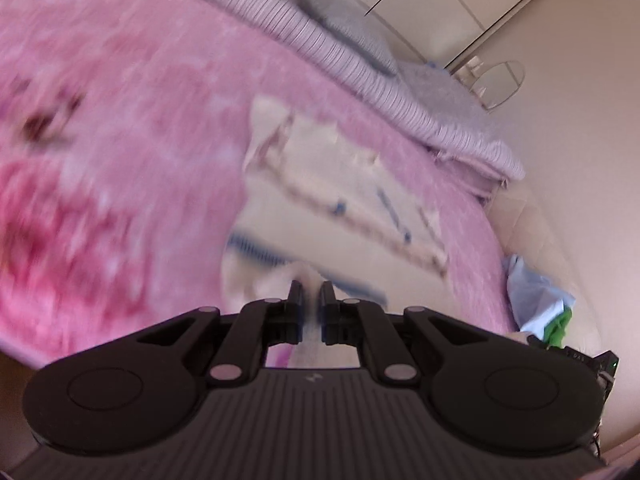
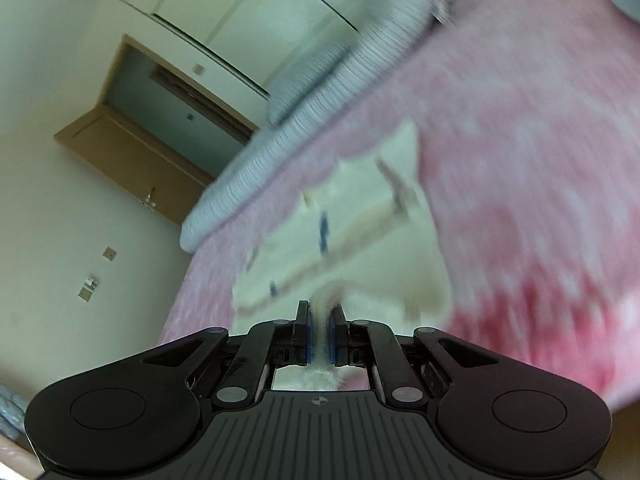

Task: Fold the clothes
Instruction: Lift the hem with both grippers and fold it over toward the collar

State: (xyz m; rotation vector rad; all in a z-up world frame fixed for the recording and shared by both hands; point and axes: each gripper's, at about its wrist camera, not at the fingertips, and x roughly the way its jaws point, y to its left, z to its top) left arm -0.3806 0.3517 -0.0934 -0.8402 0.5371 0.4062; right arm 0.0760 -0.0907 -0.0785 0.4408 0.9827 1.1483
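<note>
The left tool [image 1: 311, 292] is pinched nearly closed on an edge of a cream garment [image 1: 320, 216], with pale fabric caught between its two black fingers [image 1: 295, 294]. The right tool [image 2: 320, 312] is likewise clamped narrow on the same garment [image 2: 360, 248], a fuzzy cream edge showing between its blue-lined pads [image 2: 309, 336].

From each tool the garment stretches away over the bed, its far part lying on a pink blanket [image 1: 120, 120] with darker red patches. The cloth carries thin blue marks and a beige strip across it; both views are blurred, so finer detail cannot be told.

Beyond the garment, a ribbed, pale lilac quilt [image 1: 360, 68] lies rolled along the far side of the blanket, with a grey pillow [image 1: 344, 24] behind it.

In the left wrist view a white and green bag [image 1: 540, 304] sits beside the bed on the right, near a cream wall. In the right wrist view a brown door [image 2: 132, 152] stands open on the left, below white cupboards [image 2: 240, 12].
</note>
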